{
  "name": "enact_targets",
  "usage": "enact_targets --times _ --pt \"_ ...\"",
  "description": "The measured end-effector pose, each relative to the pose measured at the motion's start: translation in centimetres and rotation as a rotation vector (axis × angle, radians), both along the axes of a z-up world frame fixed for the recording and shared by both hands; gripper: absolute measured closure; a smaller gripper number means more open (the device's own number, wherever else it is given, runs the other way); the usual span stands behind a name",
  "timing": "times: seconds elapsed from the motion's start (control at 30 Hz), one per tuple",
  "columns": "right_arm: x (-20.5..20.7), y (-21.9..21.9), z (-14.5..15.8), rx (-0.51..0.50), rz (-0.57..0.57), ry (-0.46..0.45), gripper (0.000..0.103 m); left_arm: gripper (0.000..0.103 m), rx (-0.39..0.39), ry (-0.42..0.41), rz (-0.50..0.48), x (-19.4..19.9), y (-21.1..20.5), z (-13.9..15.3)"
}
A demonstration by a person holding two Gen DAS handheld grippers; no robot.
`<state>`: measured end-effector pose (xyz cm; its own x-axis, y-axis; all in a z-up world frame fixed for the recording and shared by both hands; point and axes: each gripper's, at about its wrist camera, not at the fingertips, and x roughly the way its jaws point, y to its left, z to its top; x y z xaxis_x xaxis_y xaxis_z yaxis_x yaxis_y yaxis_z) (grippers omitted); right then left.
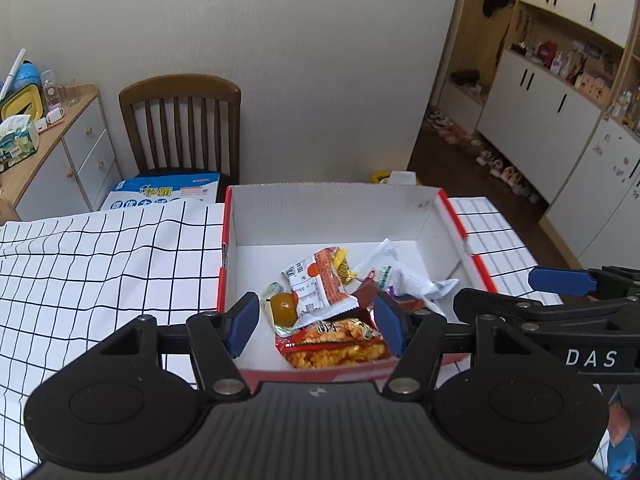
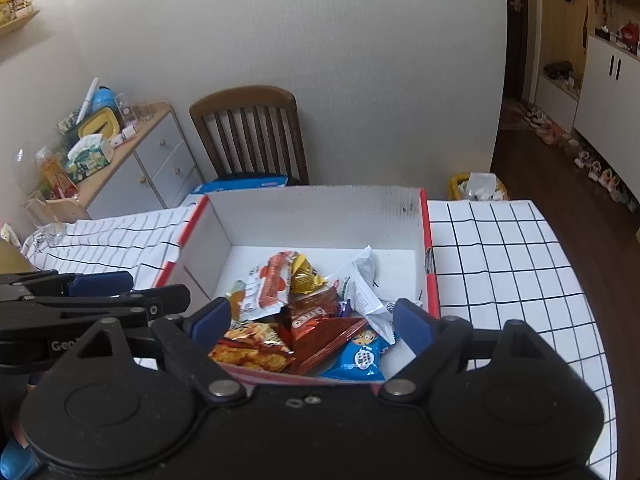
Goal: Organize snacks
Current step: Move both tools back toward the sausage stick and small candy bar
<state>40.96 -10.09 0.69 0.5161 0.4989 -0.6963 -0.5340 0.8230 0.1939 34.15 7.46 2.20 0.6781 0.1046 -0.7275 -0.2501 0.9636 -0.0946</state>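
cardboard box (image 2: pixel 320 216) sitting on checked table (image 2: pixel 500 264), holding snack packets (image 2: pixel 304 312) piled toward near wall. left gripper (image 1: pixel 318 326) hovering above near wall, fingers apart, gripping nothing. right gripper (image 2: pixel 310 322) hovering beside it, fingers spread wide, nothing between. blue cookie packet (image 2: pixel 360 356) lying at box's near right corner. wooden chair (image 2: pixel 248 132) standing behind table.

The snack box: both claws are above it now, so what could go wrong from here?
1. The snacks lie heaped at the near end of the box. The blue cookie packet rests against the low front wall and might slip out if nudged.
2. The left claw and right claw hang close together, so they may bump.
3. The tablecloth is wrinkled beside the box, so a claw could snag it.
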Motion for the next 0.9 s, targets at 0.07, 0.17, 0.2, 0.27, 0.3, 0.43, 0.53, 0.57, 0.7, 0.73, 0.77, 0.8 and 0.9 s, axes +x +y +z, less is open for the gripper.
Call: enact_targets --times 0.07,0.17,0.2,0.27,0.3,0.43,0.53,0.57,0.7,0.73,0.77,0.8,0.9 --pt "-0.9 -0.3 0.6 0.008 -0.002 -0.013 0.011 0.040 0.009 -0.009 -0.005 -1.0 -0.2 0.5" --pt "-2.2 -0.6 1.2 0.021 -0.003 -0.017 0.011 0.040 0.017 -0.029 -0.011 -2.6 -0.6 1.2" --pt "-2.6 -0.7 1.5 0.025 -0.003 -0.019 0.010 0.040 0.022 -0.034 -0.013 -3.1 -0.7 1.4" --pt "-3.4 -1.0 1.9 0.032 -0.003 -0.022 0.009 0.040 0.033 -0.042 -0.016 -4.1 -1.0 1.8" --pt "-3.9 -1.1 2.0 0.037 -0.003 -0.021 0.009 0.040 0.034 -0.046 -0.019 -4.6 -1.2 1.9" --pt "-5.7 -1.7 2.4 0.050 0.002 -0.022 0.008 0.040 0.018 -0.053 -0.038 -6.6 -1.4 2.2" --pt "-7.0 -2.2 2.7 0.064 0.012 -0.019 0.008 0.040 0.020 -0.057 -0.057 -7.9 -1.8 2.3" --pt "-7.5 -2.4 2.7 0.069 0.017 -0.020 0.007 0.040 0.025 -0.058 -0.064 -8.4 -2.1 2.4" --pt "-9.5 -3.0 2.9 0.071 0.034 -0.035 0.007 0.030 0.030 -0.063 -0.084 -10.1 -2.8 2.4" --pt "-9.9 -3.2 2.9 0.073 0.039 -0.037 0.007 0.028 0.024 -0.066 -0.088 -10.6 -2.8 2.3" --pt "-10.3 -3.4 2.9 0.076 0.044 -0.039 0.007 0.027 0.014 -0.072 -0.095 -11.1 -2.8 2.3" --pt "-10.7 -3.6 2.9 0.080 0.045 -0.038 0.007 0.027 0.005 -0.076 -0.098 -11.6 -2.7 2.3" --pt "-11.6 -4.2 2.9 0.088 0.045 -0.040 0.006 0.026 -0.010 -0.075 -0.101 -12.9 -2.7 2.1"
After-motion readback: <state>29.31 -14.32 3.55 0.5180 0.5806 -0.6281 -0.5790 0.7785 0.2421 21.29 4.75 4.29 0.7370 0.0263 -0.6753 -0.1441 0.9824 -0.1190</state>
